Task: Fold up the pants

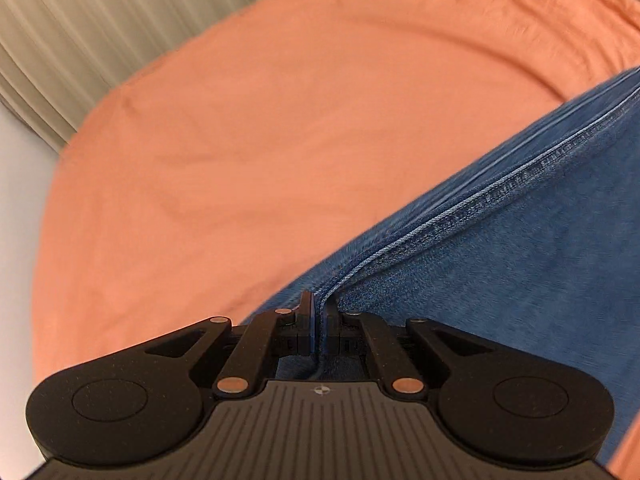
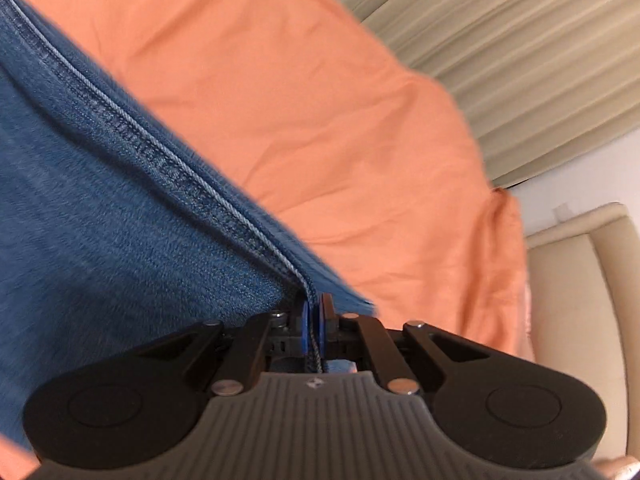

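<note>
Blue denim pants [image 1: 500, 264] hang stretched over an orange sheet [image 1: 248, 152]. In the left wrist view a hemmed edge of the denim runs from the upper right down into my left gripper [image 1: 319, 312], which is shut on it. In the right wrist view the same kind of stitched edge of the pants [image 2: 100, 200] runs from the upper left into my right gripper [image 2: 314, 308], shut on the cloth with its blue pads pressed on the hem. Both views are blurred by motion. The rest of the pants is out of view.
The orange sheet [image 2: 340, 120] covers a bed-like surface. Pale pleated curtains [image 1: 80, 40] hang behind it, seen as curtains [image 2: 520, 60] at the upper right too. A cream padded furniture edge [image 2: 580, 300] stands at the right, past the sheet's rim.
</note>
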The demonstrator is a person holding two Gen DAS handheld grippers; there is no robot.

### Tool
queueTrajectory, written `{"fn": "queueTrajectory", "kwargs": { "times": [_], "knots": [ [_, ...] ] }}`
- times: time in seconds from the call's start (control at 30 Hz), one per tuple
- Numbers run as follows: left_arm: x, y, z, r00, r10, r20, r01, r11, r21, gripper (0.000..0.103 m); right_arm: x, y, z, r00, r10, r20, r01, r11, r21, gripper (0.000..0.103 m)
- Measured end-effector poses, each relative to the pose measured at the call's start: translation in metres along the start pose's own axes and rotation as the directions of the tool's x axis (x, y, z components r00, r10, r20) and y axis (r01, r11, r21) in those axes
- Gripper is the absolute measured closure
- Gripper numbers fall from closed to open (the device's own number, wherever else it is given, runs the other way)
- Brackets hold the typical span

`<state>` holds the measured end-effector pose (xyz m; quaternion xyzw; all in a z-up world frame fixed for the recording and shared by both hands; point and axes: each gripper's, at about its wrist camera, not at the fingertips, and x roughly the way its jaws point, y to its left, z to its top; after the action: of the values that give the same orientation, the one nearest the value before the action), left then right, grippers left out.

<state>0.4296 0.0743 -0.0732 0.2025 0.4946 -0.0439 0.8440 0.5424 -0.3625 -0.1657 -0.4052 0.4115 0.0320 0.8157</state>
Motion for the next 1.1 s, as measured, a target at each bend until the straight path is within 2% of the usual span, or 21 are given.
{"fn": "queueTrajectory", "kwargs": {
  "times": [0.1,0.23,0.4,0.5,0.6,0.67,0.73,0.8,0.83,0.87,0.9,0.93,1.03,1.1],
  "knots": [
    [0.026,0.001,-0.005,0.999,-0.028,-0.021,0.028,1.0,-0.012,0.099,0.028,0.012,0.004,0.999,0.032,-0.027,-0.033,0.999,-0.017,0.103],
    [0.028,0.004,-0.02,0.999,-0.048,0.011,0.048,0.999,-0.024,0.099,0.038,0.017,0.006,0.999,0.045,-0.014,-0.045,0.999,-0.018,0.103],
    [-0.012,0.009,-0.032,0.988,-0.005,0.154,0.011,0.999,-0.038,0.1,0.007,0.003,0.001,0.998,-0.011,0.055,0.011,1.0,0.012,0.103],
    [-0.033,0.008,-0.028,0.98,0.026,0.199,-0.019,0.999,-0.037,0.1,-0.005,-0.01,0.009,0.997,-0.024,0.08,0.021,0.999,0.037,0.103],
    [-0.029,0.015,-0.017,0.984,0.034,0.173,-0.025,0.998,-0.055,0.099,0.001,-0.014,0.023,0.997,-0.042,0.064,0.038,0.997,0.067,0.103],
    [-0.016,0.016,-0.016,0.988,0.028,0.154,-0.02,0.998,-0.057,0.099,0.015,-0.007,0.03,0.999,-0.037,0.027,0.035,0.998,0.047,0.103],
    [-0.002,0.018,-0.016,0.99,0.021,0.137,-0.014,0.998,-0.055,0.093,0.033,0.006,0.033,0.999,-0.053,0.001,0.053,0.999,0.005,0.103],
    [0.001,0.022,-0.02,0.99,0.02,0.14,-0.006,0.995,-0.1,0.069,0.038,0.01,0.035,0.997,-0.069,-0.018,0.069,0.998,0.007,0.103],
    [0.001,0.028,-0.019,0.988,0.016,0.151,0.002,0.993,-0.119,0.06,0.04,0.01,0.035,0.997,-0.075,-0.029,0.076,0.997,0.029,0.092],
    [-0.003,0.032,-0.021,0.985,0.014,0.172,0.01,0.99,-0.139,0.042,0.04,0.008,0.035,0.996,-0.079,-0.038,0.081,0.995,0.053,0.071],
    [-0.012,0.039,-0.025,0.981,0.01,0.193,0.019,0.988,-0.153,0.034,0.037,0.004,0.035,0.996,-0.084,-0.033,0.087,0.993,0.077,0.062],
    [-0.015,0.04,-0.024,0.98,0.001,0.198,0.031,0.987,-0.156,0.035,0.037,-0.007,0.035,0.997,-0.073,-0.021,0.075,0.992,0.103,0.055],
    [-0.035,0.05,-0.032,0.982,-0.015,0.188,0.049,0.983,-0.176,0.035,0.015,-0.015,0.033,0.999,-0.037,-0.018,0.04,0.981,0.19,0.054],
    [-0.056,0.065,-0.044,0.982,-0.025,0.189,0.066,0.975,-0.213,0.035,-0.011,-0.016,0.035,1.0,0.017,-0.003,-0.016,0.962,0.272,0.051]
  ]
}}
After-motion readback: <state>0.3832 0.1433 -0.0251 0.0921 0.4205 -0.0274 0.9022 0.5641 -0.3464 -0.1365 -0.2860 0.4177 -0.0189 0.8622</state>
